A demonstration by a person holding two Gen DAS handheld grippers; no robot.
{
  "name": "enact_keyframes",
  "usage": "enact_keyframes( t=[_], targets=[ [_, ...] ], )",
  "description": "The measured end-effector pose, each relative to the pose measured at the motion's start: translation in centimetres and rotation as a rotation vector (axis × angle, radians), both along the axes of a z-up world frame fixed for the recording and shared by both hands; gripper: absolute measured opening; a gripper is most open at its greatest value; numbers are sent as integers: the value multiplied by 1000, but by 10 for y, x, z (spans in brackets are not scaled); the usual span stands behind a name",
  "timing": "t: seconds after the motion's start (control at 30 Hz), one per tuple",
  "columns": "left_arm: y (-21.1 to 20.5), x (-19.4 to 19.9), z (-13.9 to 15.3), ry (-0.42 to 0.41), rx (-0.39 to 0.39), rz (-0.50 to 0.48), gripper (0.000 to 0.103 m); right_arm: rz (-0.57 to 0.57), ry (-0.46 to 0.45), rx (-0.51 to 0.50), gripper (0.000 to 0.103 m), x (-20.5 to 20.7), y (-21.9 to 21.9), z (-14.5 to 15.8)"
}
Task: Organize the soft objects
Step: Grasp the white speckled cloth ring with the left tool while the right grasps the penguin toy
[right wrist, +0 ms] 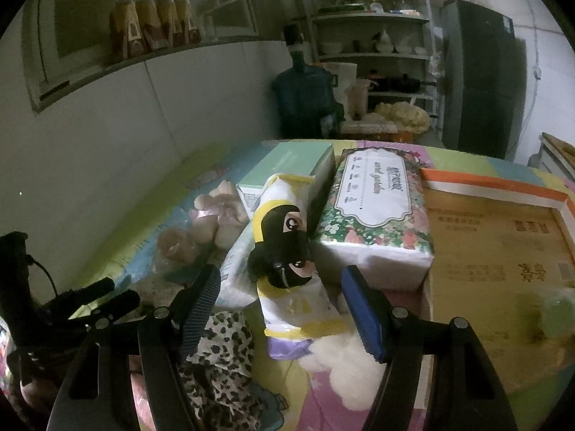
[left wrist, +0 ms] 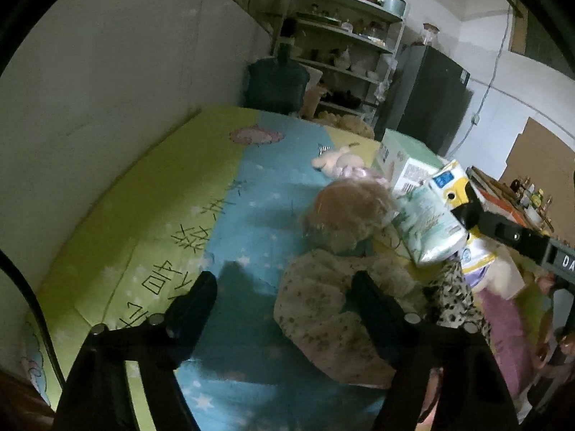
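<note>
On the bed sheet lies a cream flowered cloth bundle. My left gripper is open, its right finger over the bundle's edge and its left finger over bare sheet. Beyond it lie a fair-haired doll in clear plastic and a pink plush. My right gripper is open around a yellow-white pack with a cartoon face; I see no pad pressing on it. A green-white tissue pack leans beside it. A leopard-print cloth and white fluff lie under the right gripper.
A flowered tissue pack, a green carton and a flat cardboard box crowd the bed's right side. The wall runs along the left. A water jug, shelves and a dark fridge stand behind.
</note>
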State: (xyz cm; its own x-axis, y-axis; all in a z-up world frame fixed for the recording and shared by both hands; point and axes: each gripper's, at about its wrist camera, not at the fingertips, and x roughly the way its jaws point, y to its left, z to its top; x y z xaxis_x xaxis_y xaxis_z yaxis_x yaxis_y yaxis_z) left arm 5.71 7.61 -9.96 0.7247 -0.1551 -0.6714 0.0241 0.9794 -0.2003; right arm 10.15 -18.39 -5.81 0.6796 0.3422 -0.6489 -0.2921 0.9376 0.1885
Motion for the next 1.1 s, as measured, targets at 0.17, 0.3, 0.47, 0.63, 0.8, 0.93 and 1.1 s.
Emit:
enact_keyframes(
  t=[0.17, 0.3, 0.47, 0.63, 0.8, 0.93, 1.1],
  targets=[
    [-5, 1, -2, 2, 19, -22, 71, 3, 6, -10, 71, 4, 4, -2],
    [-7, 0, -2, -5, 40, -15, 68, 4, 12, -13, 71, 7, 5, -3],
    [-12, -3, -2, -14, 31, -47, 31, 6, 17, -25, 56, 8, 5, -5],
    [-16, -6, -1, -18, -3, -78, 11, 9, 16, -63, 41, 7, 7, -8],
    [-14, -10, 3, -33, -27, -77, 7, 17, 8, -78, 38, 6, 7, -9],
    [-11, -14, 7, -46, -37, -72, 7, 20, 1, -72, 36, 5, 7, -8],
    [-11, -17, 13, -61, -41, -72, 6, 16, -8, -62, 35, 2, 3, -6]
  ],
)
